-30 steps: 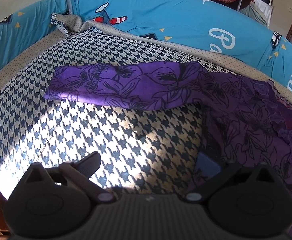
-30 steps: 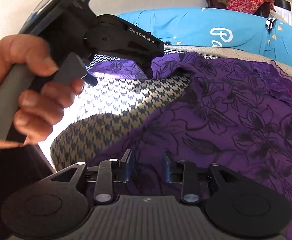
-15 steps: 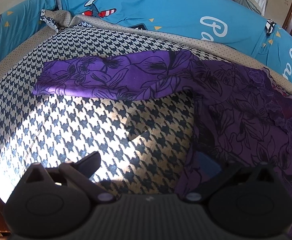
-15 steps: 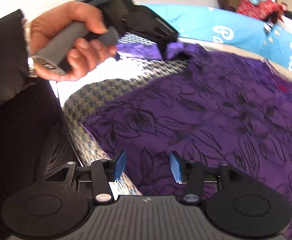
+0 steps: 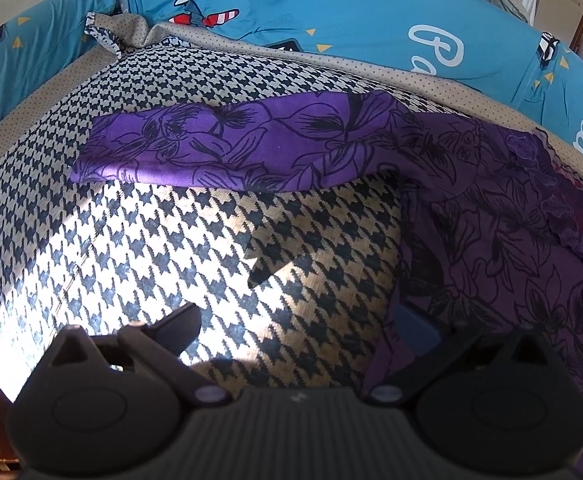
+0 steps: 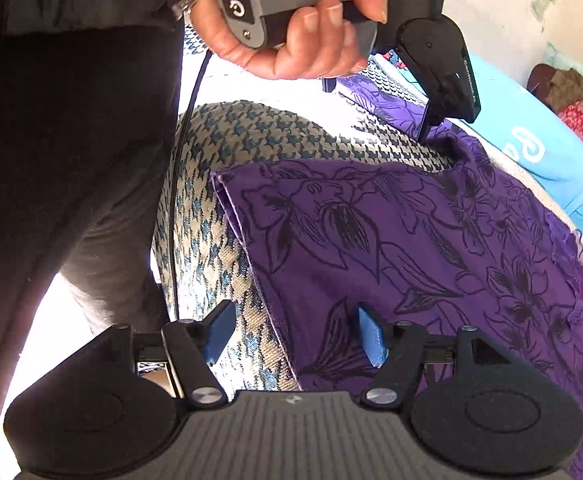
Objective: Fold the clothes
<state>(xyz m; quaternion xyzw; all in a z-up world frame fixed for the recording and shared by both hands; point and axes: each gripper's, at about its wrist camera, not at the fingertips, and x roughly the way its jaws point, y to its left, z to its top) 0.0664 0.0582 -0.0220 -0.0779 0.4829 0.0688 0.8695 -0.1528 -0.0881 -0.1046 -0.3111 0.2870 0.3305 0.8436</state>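
1. The left gripper (image 5: 303, 328) hangs low over the near part of the bed, its fingers spread wide: the left finger over bare houndstooth cover (image 5: 171, 248), the right finger with its blue pad (image 5: 415, 328) at the near left edge of the purple garment (image 5: 491, 248); whether the pad touches the cloth I cannot tell
2. In the right wrist view a hand (image 6: 291, 28) grips that left gripper's grey handle from above, its black head tilted down and its tip at a raised fold of the garment's far left edge
3. The right gripper (image 6: 291, 336) is released, jaws apart; the left pad (image 6: 219, 332) sits over the cover, the right pad (image 6: 369, 340) over purple cloth, so the garment's near left edge runs between them
4. Count: two grippers, one hand in view, one purple garment with black flower outlines, one houndstooth cover, one blue printed sheet (image 5: 371, 12)
5. The garment lies on the right half of the bed, with one sleeve (image 5: 231, 152) stretched flat to the left across the cover, far from the left gripper
6. The garment's near left corner (image 6: 221, 178) is folded double and lies close to the rounded near edge of the bed
7. Bare cover lies open to the left and near side of the sleeve, partly sunlit
8. The blue sheet rises along the far side; the person's dark clothing (image 6: 71, 140) stands against the bed's near left edge
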